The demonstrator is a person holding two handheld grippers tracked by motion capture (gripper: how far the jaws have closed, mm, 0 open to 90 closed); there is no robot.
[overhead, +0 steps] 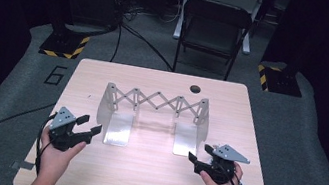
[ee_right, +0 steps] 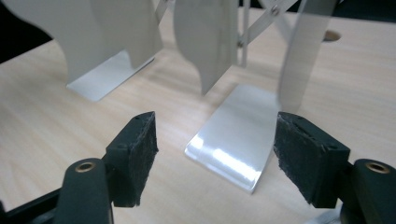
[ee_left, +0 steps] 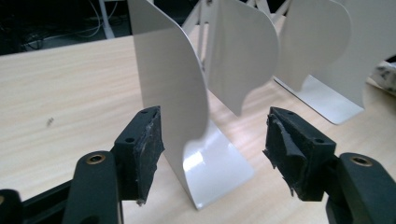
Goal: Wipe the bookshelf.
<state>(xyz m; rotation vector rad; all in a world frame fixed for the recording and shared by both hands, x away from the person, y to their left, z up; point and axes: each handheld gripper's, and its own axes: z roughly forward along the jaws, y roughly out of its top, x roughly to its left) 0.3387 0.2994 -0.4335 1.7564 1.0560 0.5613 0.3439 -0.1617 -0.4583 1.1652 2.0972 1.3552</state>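
From the high view, a pale wood-grain table (overhead: pixel 149 171) with a round cable hole (overhead: pixel 195 88) near its far edge carries a white metal expanding rack with a scissor lattice (overhead: pixel 155 102) at its middle. A black "6" (overhead: pixel 56 75) is marked on the grey floor to the left, near a stand base with yellow-and-black hazard stripes (overhead: pixel 63 45); a dark folding chair (overhead: pixel 213 30) stands beyond the table. The left gripper (overhead: pixel 88 127) and right gripper (overhead: pixel 197 160) sit just outside the rack's two ends, jaws parted and holding nothing

In the left gripper view, the jaws stand wide and the rack's curved end plate (ee_left: pixel 173 93) rises between them, close to the left pad (ee_left: pixel 148 147), not pinched

In the right gripper view, the jaws gape with the rack's glossy foot plate (ee_right: pixel 233 140) lying between them, unheld
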